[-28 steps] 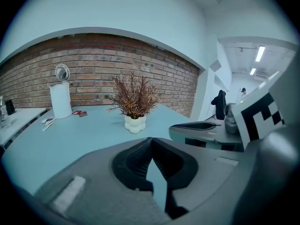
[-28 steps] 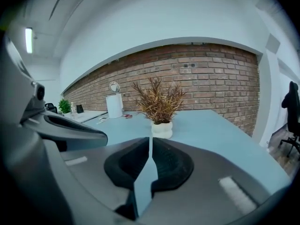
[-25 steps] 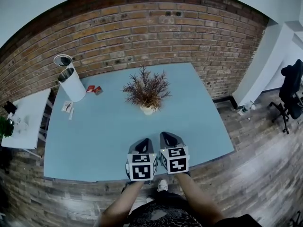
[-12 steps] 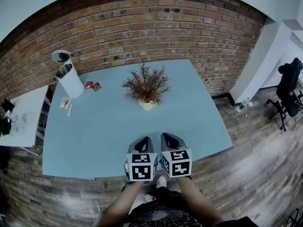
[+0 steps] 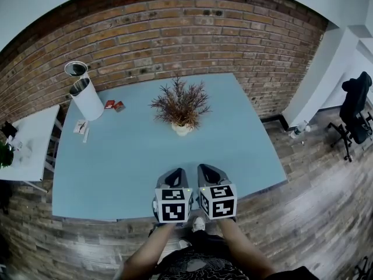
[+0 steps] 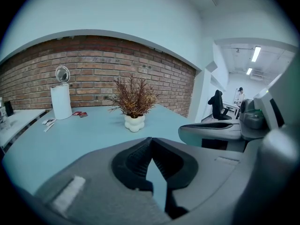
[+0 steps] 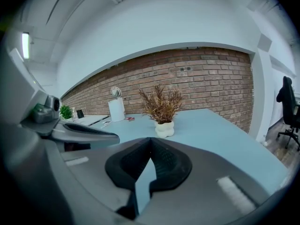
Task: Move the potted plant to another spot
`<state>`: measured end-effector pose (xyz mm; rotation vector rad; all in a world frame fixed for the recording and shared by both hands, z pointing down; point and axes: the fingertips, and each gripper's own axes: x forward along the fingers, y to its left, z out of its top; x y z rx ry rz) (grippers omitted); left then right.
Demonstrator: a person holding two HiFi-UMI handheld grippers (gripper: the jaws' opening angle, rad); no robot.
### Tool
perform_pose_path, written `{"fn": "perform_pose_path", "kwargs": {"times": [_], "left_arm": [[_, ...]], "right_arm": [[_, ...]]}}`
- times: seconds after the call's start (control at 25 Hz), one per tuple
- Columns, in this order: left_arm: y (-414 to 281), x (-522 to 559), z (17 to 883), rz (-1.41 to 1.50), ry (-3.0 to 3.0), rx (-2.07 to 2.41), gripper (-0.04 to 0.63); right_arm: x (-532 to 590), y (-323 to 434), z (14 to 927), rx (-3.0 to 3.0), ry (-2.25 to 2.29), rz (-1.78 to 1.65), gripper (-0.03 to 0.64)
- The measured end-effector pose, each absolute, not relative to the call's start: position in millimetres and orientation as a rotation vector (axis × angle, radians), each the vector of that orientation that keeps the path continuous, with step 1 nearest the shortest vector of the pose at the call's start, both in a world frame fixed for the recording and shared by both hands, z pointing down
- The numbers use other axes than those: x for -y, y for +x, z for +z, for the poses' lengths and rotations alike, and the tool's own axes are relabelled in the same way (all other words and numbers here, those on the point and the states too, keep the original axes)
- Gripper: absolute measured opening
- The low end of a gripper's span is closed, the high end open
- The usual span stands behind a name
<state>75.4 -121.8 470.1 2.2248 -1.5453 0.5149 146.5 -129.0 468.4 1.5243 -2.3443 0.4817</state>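
Note:
The potted plant (image 5: 180, 105), dry reddish-brown sprigs in a lumpy white pot (image 5: 181, 129), stands upright on the light blue table (image 5: 122, 156), towards its far middle. It shows straight ahead in the left gripper view (image 6: 133, 97) and in the right gripper view (image 7: 161, 107). My left gripper (image 5: 176, 174) and right gripper (image 5: 207, 170) hover side by side over the table's near edge, well short of the plant. Both point at it. The left gripper (image 6: 151, 139) has its jaws touching with nothing between them, and so does the right gripper (image 7: 150, 139).
A white cylinder (image 5: 86, 101) topped by a round mirror stands at the table's far left corner. Small red packets (image 5: 114, 105) and papers (image 5: 81, 128) lie near it. A brick wall (image 5: 192, 45) runs behind. A white side table (image 5: 29, 147) is left, an office chair (image 5: 356, 107) right.
The whole view has shifted slightly. Both grippers stay shut, side by side at the near edge. The plant has not moved on the table.

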Motion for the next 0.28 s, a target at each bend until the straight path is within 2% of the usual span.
{"fn": "perform_pose_path", "kwargs": {"times": [0.28], "left_arm": [[73.9,124.1,472.4,0.515,2.220,1.547,-0.008]], "right_arm": [[131.1,142.4,467.8,2.354,1.515,0.478,0.006]]}}
